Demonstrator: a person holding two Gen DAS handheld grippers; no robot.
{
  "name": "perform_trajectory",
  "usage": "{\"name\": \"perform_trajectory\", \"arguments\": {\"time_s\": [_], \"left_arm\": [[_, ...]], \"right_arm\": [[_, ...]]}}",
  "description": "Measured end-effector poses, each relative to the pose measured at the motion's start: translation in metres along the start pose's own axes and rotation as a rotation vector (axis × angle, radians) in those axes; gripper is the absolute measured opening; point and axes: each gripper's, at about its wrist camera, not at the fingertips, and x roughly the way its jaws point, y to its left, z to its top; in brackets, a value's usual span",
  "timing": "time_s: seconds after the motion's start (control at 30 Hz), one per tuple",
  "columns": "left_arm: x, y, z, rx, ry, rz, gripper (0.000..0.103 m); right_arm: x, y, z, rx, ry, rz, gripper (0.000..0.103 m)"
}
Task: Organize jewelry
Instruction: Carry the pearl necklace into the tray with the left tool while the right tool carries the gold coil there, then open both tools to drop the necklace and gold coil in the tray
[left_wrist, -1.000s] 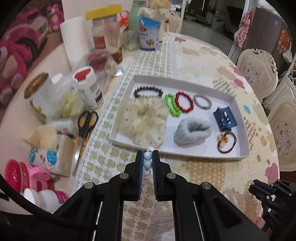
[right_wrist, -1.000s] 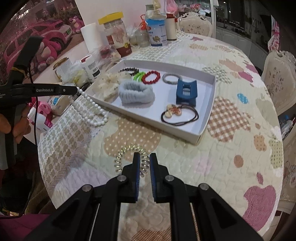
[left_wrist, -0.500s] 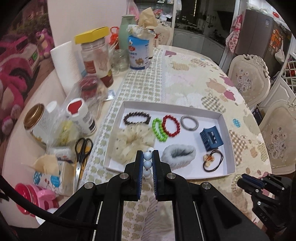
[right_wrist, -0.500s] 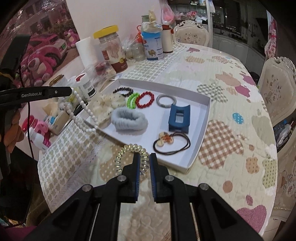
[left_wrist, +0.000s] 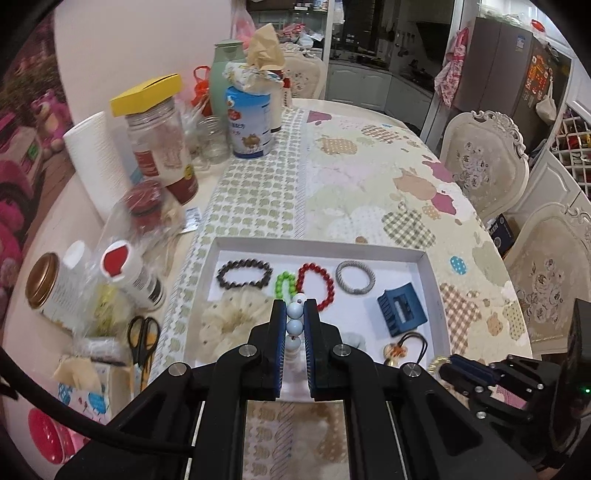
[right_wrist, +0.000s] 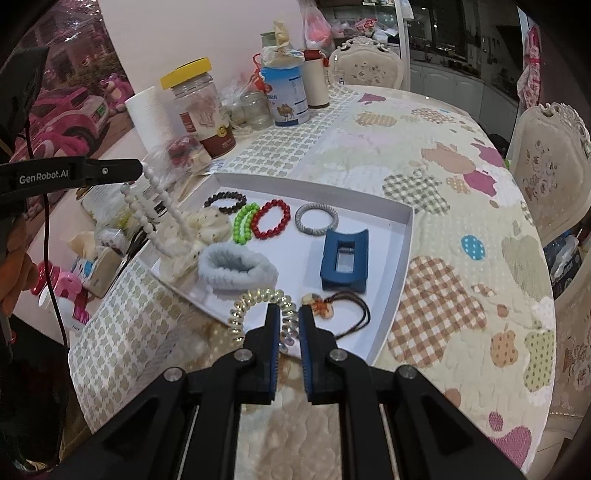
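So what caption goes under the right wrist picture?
Right gripper carries a clear coiled hair tie toward the white tray of bracelets.

White tray. Bead bracelets: dark brown, lime green, red. Grey braided ring. Navy hair claw. Pale blue fluffy scrunchie. White pearl necklace. Clear-gold spiral hair tie. Tablecloth: cream, checked apple patches.

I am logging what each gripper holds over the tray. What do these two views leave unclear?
- Left wrist: the grey scrunchie is mostly hidden behind the left gripper.
- Left wrist: the white bead necklace is cut off below the fingers.
- Right wrist: the coil hair tie is partly behind the right gripper.
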Motion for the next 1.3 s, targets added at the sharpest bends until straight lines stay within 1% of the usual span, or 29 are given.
{"name": "perform_trajectory", "arguments": {"time_s": [0.23, 0.4, 0.53, 0.6, 0.77, 0.97, 1.13, 1.17, 1.2, 1.27, 1.3], "left_arm": [[0.027, -0.015, 0.018, 0.010, 0.016, -0.034, 0.009], [0.055, -0.011, 0.023, -0.020, 0.056, -0.056, 0.009], [0.075, 0.005, 0.016, -0.054, 0.102, -0.055, 0.009], [0.086, 0.015, 0.009, -0.080, 0.131, -0.052, 0.009], [0.106, 0.030, -0.009, -0.108, 0.185, -0.038, 0.009], [0.116, 0.038, -0.019, -0.127, 0.201, -0.023, 0.009], [0.117, 0.038, -0.023, -0.136, 0.196, -0.020, 0.009], [0.117, 0.038, -0.024, -0.138, 0.199, -0.012, 0.014], [0.116, 0.039, -0.024, -0.142, 0.200, -0.007, 0.021], [0.114, 0.040, -0.025, -0.150, 0.197, -0.005, 0.026], [0.113, 0.040, -0.025, -0.151, 0.196, -0.002, 0.027]], "right_arm": [[0.032, -0.006, 0.027, 0.034, 0.012, 0.012, 0.010], [0.061, -0.006, 0.043, 0.045, 0.035, 0.011, 0.010], [0.087, -0.005, 0.053, 0.041, 0.067, 0.001, 0.010], [0.098, -0.004, 0.056, 0.033, 0.083, -0.006, 0.010], [0.129, -0.002, 0.064, -0.001, 0.132, -0.031, 0.010], [0.152, -0.002, 0.065, -0.046, 0.177, -0.070, 0.010], [0.156, -0.003, 0.065, -0.055, 0.187, -0.078, 0.012], [0.156, -0.003, 0.065, -0.055, 0.187, -0.078, 0.013], [0.156, -0.003, 0.065, -0.054, 0.187, -0.079, 0.014], [0.154, -0.003, 0.065, -0.046, 0.181, -0.072, 0.015], [0.151, -0.003, 0.064, -0.038, 0.174, -0.064, 0.016]]}}
